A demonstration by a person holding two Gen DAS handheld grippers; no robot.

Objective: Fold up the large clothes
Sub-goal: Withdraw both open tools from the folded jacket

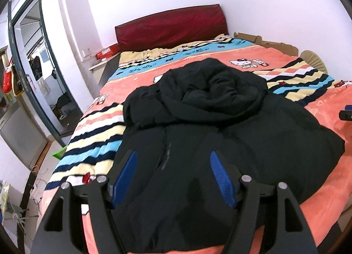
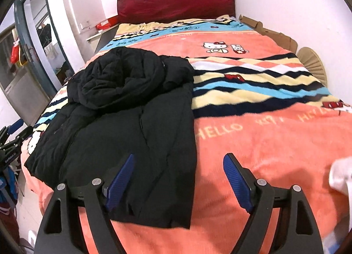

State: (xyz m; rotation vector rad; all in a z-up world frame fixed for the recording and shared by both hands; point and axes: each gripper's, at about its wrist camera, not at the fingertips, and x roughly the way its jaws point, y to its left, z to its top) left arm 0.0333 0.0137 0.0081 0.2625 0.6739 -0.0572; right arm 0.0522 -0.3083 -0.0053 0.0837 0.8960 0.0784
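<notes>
One garment: a black padded coat is laid on the bed, toward its left side and near the foot edge.
Hood: the hood is bunched in a heap at the far end of the coat, toward the headboard.
Coat shape: the body is spread roughly flat, with its right edge seen as a straight line down the blanket.
Left gripper: its blue fingers are held wide apart above the near part of the coat; nothing is held.
Right gripper: its jaws are spread wide over the coat's near right corner and the blanket; nothing is gripped.
Blanket: an orange cartoon-cat print with striped bands is spread under the coat.
Cardboard: pieces are seen along the bed's far right side, against the wall.
</notes>
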